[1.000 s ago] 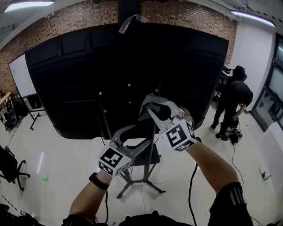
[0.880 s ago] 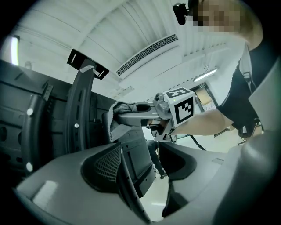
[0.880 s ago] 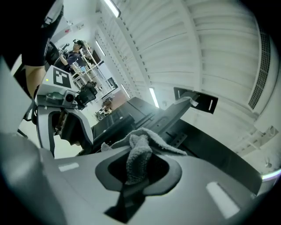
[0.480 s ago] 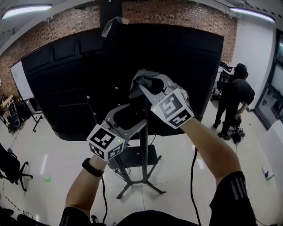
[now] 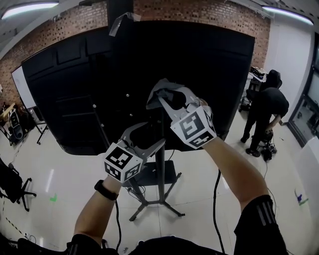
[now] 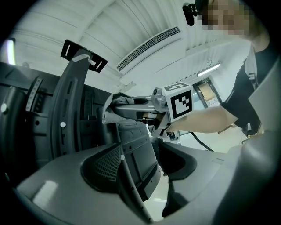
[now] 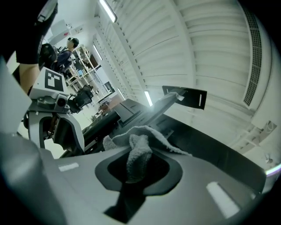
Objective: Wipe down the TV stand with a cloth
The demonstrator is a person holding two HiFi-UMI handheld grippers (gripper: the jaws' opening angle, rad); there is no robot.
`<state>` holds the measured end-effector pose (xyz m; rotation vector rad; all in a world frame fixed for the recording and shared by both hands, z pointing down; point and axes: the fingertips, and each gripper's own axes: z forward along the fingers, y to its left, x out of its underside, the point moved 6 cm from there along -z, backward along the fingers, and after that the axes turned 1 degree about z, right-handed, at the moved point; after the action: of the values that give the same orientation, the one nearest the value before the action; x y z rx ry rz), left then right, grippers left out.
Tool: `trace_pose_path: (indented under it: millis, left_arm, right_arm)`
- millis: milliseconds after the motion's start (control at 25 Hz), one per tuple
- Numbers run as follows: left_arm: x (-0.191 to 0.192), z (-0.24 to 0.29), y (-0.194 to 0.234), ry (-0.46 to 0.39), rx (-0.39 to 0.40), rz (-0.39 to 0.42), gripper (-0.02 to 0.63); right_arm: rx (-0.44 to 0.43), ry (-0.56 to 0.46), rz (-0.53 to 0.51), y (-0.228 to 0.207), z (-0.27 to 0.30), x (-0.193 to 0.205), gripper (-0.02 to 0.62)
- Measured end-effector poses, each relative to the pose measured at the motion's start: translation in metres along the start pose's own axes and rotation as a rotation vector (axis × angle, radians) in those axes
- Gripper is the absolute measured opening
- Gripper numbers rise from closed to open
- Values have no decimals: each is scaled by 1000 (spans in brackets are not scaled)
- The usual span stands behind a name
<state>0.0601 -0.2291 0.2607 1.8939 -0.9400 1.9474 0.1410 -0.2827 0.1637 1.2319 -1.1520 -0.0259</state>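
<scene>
R gripper [image 5: 164, 97]: jaws pinching cloth [image 7: 139, 143] | L gripper [image 5: 148, 135]: jaws spread | both near TV stand post [image 5: 160, 174]

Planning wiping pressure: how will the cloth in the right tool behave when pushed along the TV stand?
The cloth probably flops and bunches: it droops in folds from the right tool. Its fuzzy pile suggests it's light and likely drags, not slips.

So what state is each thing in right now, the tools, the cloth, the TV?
Right tool: shut on the cloth.
Cloth: bunched, pinched in that tool.
Left tool: open, by the post of the stand.
Stand: upright, carrying the TV.
TV: mounted, back towards us.
Ceiling lights: on.
</scene>
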Motion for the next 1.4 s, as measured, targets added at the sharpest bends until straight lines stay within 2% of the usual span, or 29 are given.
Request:
trace_pose_path:
  millis: [400,600,720,840,1000,1400]
  left_arm:
    - [37,4,-5,43,1,-52,298]
    - [58,-1,-4,66,-6,-76,298]
    - [72,-5,-5,82,-6,-89,295]
    - [87,-8,-6,100,-3,-103,295]
    - [105,-12,-10,119,4,-128,294]
    - [157,-19,-20,175,9,-200,293]
  right_arm:
    - [-36,98,70,46,-13,63,58]
    - [-52,142,88,74,-16,81,58]
    - [-40,152,32,91,-18,87,58]
    - [-33,160,-69,106,-18,93,60]
    - [-75,184,-218,134,-20,107,60]
    - [-200,238,-415,199,-20,135,58]
